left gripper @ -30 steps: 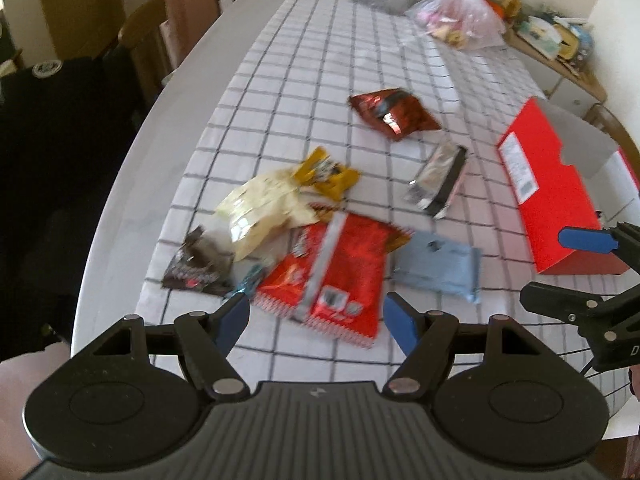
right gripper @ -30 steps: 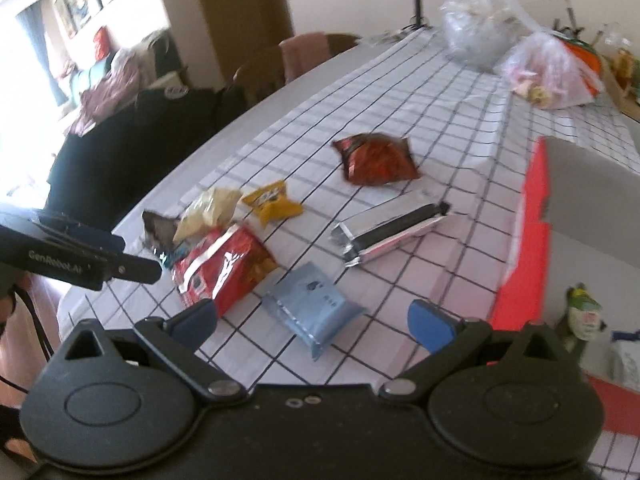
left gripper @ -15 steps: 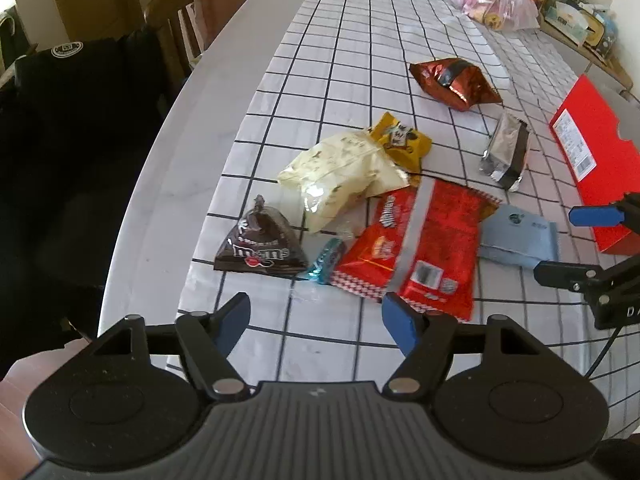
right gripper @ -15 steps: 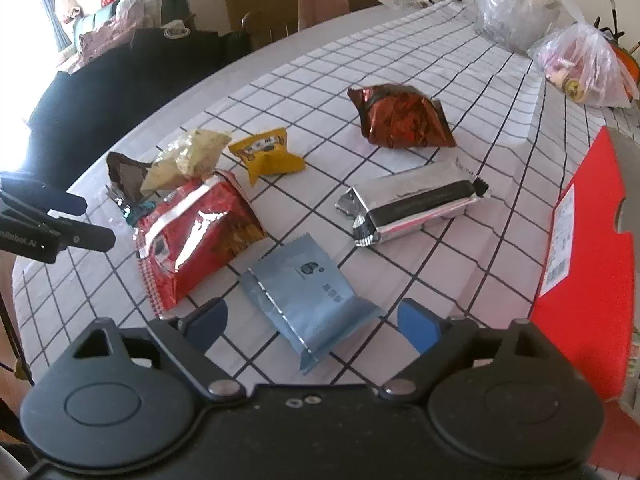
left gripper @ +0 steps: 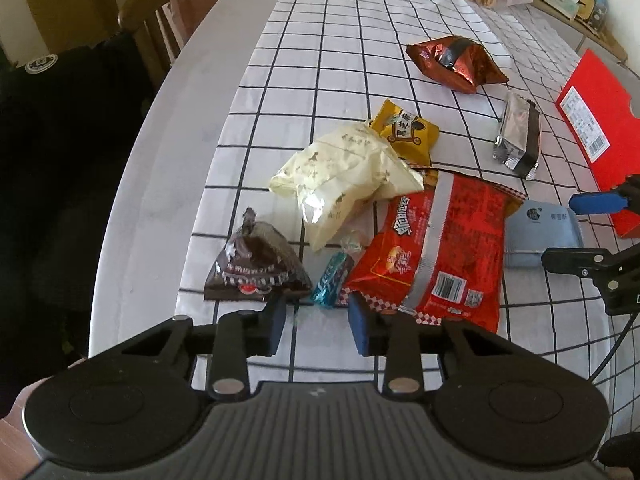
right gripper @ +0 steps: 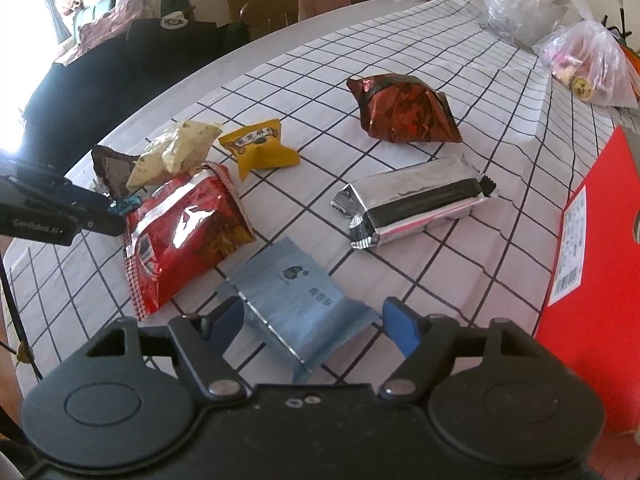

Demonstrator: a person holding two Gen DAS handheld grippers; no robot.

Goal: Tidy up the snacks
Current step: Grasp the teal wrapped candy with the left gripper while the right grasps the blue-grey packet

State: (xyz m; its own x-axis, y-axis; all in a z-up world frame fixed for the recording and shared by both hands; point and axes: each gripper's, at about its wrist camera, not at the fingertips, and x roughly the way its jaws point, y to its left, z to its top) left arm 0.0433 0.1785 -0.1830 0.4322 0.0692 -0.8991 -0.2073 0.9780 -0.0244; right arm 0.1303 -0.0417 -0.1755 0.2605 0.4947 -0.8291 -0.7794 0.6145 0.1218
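Left hand-held gripper (left gripper: pixel 318 322) narrowed, nearer teal candy (left gripper: pixel 332 278)

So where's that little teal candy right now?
In the left camera's view, the teal candy lies on the checked tablecloth, wedged between the brown chocolate bag and the big red snack bag, just ahead of the left gripper.

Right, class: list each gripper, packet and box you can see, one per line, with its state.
left gripper: open, holding nothing
right gripper: open, straddling the blue packet
blue packet: sealed, flat on the cloth
silver packet: sealed, lying flat
large red bag: lying back-up
red box: open or shut unclear
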